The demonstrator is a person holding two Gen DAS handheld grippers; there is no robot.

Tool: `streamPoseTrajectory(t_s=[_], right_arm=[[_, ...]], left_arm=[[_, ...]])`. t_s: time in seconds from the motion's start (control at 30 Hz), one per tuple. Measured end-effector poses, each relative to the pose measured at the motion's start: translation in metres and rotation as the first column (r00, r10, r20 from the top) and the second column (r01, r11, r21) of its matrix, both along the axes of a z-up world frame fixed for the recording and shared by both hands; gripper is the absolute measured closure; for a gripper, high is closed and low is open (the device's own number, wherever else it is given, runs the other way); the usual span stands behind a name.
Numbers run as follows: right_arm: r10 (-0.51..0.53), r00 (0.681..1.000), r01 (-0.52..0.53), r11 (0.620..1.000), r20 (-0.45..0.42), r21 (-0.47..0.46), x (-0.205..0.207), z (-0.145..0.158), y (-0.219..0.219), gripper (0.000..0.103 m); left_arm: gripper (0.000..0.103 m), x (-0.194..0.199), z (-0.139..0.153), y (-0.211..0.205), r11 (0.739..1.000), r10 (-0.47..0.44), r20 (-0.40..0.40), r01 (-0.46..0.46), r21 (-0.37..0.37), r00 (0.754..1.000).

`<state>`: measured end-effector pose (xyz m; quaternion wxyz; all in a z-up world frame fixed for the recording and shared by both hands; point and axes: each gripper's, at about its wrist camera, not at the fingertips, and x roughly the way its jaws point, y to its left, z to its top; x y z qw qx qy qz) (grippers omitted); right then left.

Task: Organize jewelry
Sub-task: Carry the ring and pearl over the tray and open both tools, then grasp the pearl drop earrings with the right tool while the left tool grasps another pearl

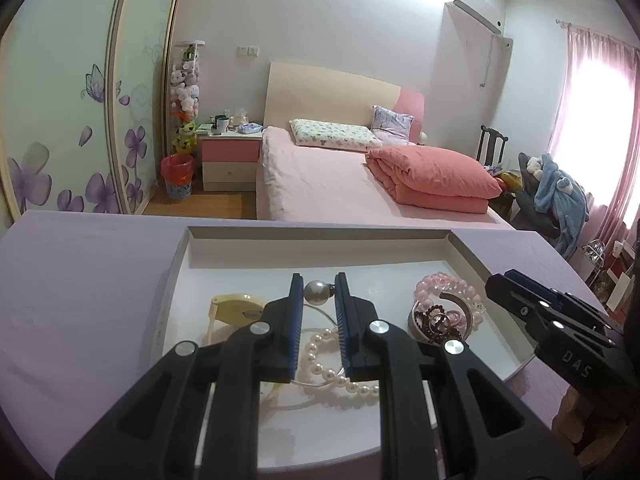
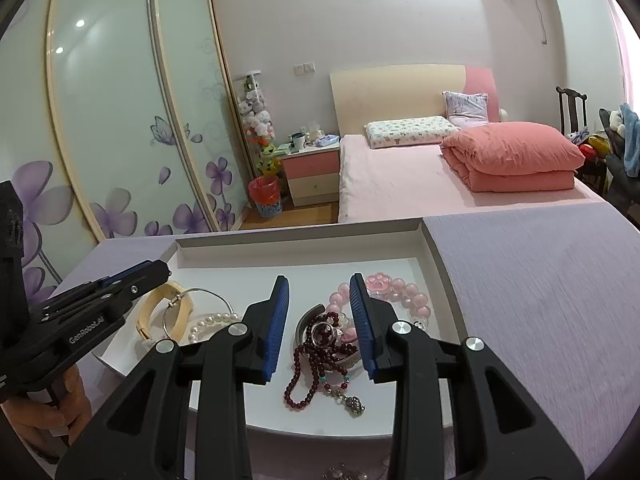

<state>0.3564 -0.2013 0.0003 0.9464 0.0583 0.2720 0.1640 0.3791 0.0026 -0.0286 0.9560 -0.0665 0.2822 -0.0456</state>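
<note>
A white tray (image 1: 472, 252) sits on the lilac table (image 1: 80, 280), holding all the jewelry. The left gripper (image 1: 318, 294) pinches the silver hoop's pearl (image 1: 316, 292). The right gripper (image 2: 320, 292) hangs unclenched, empty, over red beads (image 2: 308, 360).

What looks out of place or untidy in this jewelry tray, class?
The dark red bead string lies tangled through a silver cuff and pink bracelet at the tray's right side, heaped rather than laid apart. The pearl bracelet also overlaps the silver hoop.
</note>
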Motion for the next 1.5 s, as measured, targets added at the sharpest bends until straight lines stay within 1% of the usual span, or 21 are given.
streamPoseTrajectory(t_s=[0.03,0.1,0.47,0.67,0.8,0.87,0.93,1.03,1.13,1.2,1.27,1.37,1.5], right_arm=[[0.001,1.000,-0.001,1.000,0.000,0.000,0.000,0.000,0.000,0.070],[0.000,1.000,0.000,1.000,0.002,-0.002,-0.001,0.000,-0.002,0.070],[0.001,1.000,-0.001,1.000,0.005,-0.006,-0.002,0.001,-0.003,0.070],[0.000,1.000,0.000,1.000,0.006,-0.008,-0.004,0.002,-0.004,0.070],[-0.005,1.000,0.005,1.000,0.006,-0.010,-0.008,0.003,-0.008,0.070],[-0.012,1.000,0.012,1.000,0.001,-0.011,-0.013,0.004,-0.012,0.070],[-0.015,1.000,0.015,1.000,-0.004,-0.008,-0.018,0.004,-0.016,0.070],[-0.017,1.000,0.017,1.000,-0.016,-0.016,-0.033,0.004,-0.023,0.070],[-0.018,1.000,0.017,1.000,-0.020,-0.026,-0.047,0.002,-0.030,0.070],[-0.021,1.000,0.020,0.999,-0.024,-0.031,-0.056,0.001,-0.034,0.070],[-0.023,0.999,0.022,0.999,-0.029,-0.030,-0.065,0.000,-0.039,0.070],[-0.030,0.999,0.030,0.999,-0.040,-0.023,-0.077,-0.003,-0.048,0.070],[-0.044,0.998,0.044,0.999,-0.051,-0.006,-0.088,-0.005,-0.061,0.070]], left_arm=[[0.080,0.000,-0.001,0.000,1.000,0.003,0.000,-0.003,-0.001,1.000],[0.072,0.001,-0.002,0.000,1.000,0.013,-0.001,-0.013,0.002,1.000],[0.072,-0.003,-0.001,0.004,1.000,0.023,0.003,-0.023,-0.007,1.000],[0.072,-0.008,0.002,0.002,1.000,0.003,-0.003,-0.003,-0.010,1.000],[0.072,-0.019,0.001,-0.002,1.000,-0.020,-0.017,0.020,-0.018,1.000],[0.071,-0.027,0.000,-0.005,0.999,-0.034,-0.028,0.034,-0.017,0.999],[0.068,-0.036,-0.001,-0.008,0.999,-0.049,-0.043,0.049,-0.018,0.998],[0.066,-0.053,-0.003,-0.015,0.997,-0.079,-0.065,0.078,-0.023,0.995],[0.063,-0.071,-0.005,-0.027,0.993,-0.116,-0.088,0.115,-0.019,0.989],[0.063,-0.078,-0.009,-0.036,0.990,-0.144,-0.111,0.143,-0.022,0.983],[0.063,-0.082,-0.013,-0.043,0.985,-0.170,-0.131,0.167,-0.030,0.977],[0.063,-0.084,-0.020,-0.060,0.980,-0.197,-0.174,0.198,-0.013,0.965],[0.063,-0.078,-0.033,-0.074,0.979,-0.193,-0.230,0.202,0.017,0.954]])
